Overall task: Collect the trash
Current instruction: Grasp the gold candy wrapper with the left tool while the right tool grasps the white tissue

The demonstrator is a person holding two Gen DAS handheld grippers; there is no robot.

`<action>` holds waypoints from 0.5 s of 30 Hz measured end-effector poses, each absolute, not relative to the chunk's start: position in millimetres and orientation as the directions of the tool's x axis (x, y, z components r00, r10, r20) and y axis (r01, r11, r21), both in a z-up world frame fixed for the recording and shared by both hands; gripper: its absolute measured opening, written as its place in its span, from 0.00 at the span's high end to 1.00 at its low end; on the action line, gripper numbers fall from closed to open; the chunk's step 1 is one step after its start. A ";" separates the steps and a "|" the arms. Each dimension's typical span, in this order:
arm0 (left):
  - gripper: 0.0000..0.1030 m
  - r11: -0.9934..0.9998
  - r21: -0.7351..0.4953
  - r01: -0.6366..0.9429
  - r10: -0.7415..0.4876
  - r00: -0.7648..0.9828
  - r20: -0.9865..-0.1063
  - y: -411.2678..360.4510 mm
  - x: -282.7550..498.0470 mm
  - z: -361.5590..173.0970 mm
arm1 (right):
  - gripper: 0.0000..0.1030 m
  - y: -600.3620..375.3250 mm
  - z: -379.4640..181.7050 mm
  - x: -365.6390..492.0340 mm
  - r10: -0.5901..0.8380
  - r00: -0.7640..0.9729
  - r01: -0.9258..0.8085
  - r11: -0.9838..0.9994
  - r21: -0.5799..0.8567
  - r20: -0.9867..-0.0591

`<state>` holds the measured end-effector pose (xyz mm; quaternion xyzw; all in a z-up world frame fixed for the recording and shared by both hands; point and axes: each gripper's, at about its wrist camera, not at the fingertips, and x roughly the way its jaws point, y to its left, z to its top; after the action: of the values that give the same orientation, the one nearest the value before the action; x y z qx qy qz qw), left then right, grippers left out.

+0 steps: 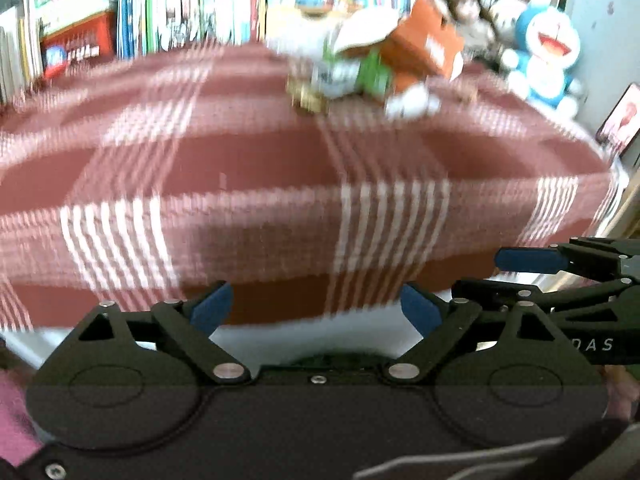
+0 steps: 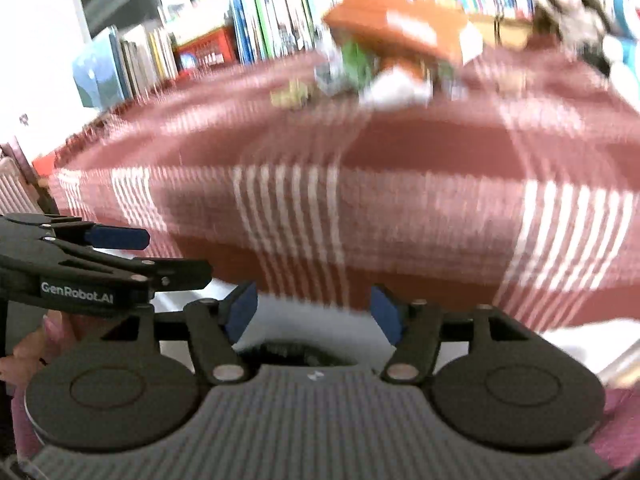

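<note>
Black linkage and two round housings fill the bottom of each wrist view, and from them the blue-padded fingers reach forward. Left gripper (image 1: pixel 316 306): its jaws stand wide apart, with nothing between the pads; only a strip of white surface and the near edge of the tablecloth show in the gap. Right gripper (image 2: pixel 314 310): its jaws are also spread, a little less wide, and likewise empty. Each gripper shows in the other's view, off to the side with one blue pad pointing inward: the right one at the right edge of the left view, the left one at the left edge of the right view. The two sit close beside each other, near the front edge of the table.

Beyond the fingers a red cloth (image 1: pixel 248 168) with white plaid stripes covers the table; both pictures are blurred. Far across it, near the back edge, lies the trash (image 1: pixel 360 76): a loose heap with an orange carton (image 1: pixel 424 46) tilted on top, something green and white under it, a white crumpled piece at the front and a small yellowish scrap at the left. The heap is well apart from both grippers.

Behind the table runs a row of books (image 1: pixel 192 4). At the far right sit a doll (image 1: pixel 466 12) and a blue plush toy (image 1: pixel 550 52).
</note>
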<state>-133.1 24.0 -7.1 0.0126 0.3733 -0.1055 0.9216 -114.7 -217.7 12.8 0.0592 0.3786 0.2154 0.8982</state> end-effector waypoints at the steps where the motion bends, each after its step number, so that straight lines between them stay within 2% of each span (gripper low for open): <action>1: 0.08 0.975 -0.061 0.212 -0.197 0.715 -0.671 24.5 -130.3 1.2 | 0.26 -219.8 21.5 -112.7 0.428 0.641 -0.348 0.902 0.257 -0.636; 7: 0.00 0.975 -0.081 0.209 -0.219 0.809 -0.546 24.4 -115.7 36.2 | 0.24 -222.7 55.4 -94.5 0.386 0.735 -0.343 0.921 0.186 -0.557; 10: 0.00 0.976 -0.088 0.199 -0.216 0.851 -0.478 22.4 -102.0 44.9 | 0.24 -225.0 63.2 -81.1 0.347 0.771 -0.319 0.936 0.148 -0.534; 15: 0.00 0.981 -0.095 0.171 -0.196 0.861 -0.469 15.4 -69.4 46.0 | 0.24 -223.3 61.9 -53.7 0.280 0.816 -0.283 0.956 0.074 -0.505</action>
<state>-69.4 15.4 45.9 -0.0250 0.2457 -0.0951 0.9644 -53.7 -223.3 61.9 -0.0021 0.2649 0.1477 0.9529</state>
